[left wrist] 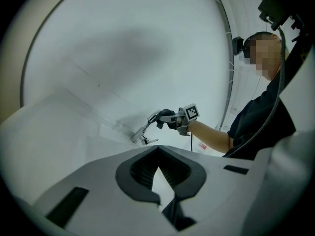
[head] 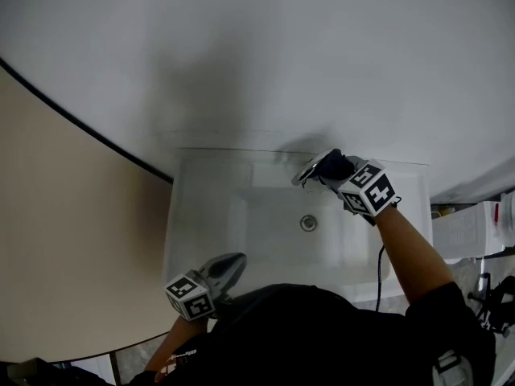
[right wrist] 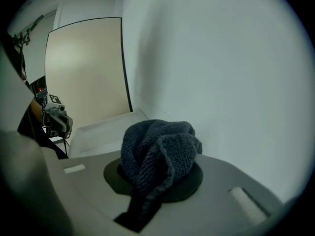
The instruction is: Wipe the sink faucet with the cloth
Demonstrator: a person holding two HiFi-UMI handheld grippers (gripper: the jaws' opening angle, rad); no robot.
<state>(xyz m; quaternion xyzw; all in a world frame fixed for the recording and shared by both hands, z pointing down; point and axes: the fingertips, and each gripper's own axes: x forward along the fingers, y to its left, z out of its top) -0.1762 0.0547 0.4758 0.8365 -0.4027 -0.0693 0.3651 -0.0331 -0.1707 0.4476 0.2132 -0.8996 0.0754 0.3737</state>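
so the right gripper (head: 328,169) clamps the bunched dark cloth (right wrist: 157,149) right by the faucet (left wrist: 141,134) at the sink (head: 201,215) back edge, centre frame, probably so the wad does the rubbing (left gripper (head: 233,265), closed on nothing, parks lower left).

A white wall (head: 338,47) fills the upper part of the head view. Left of it is a beige panel (head: 56,240), with a thin black strip (head: 80,123) between them. A white box (head: 460,232) stands at the right.
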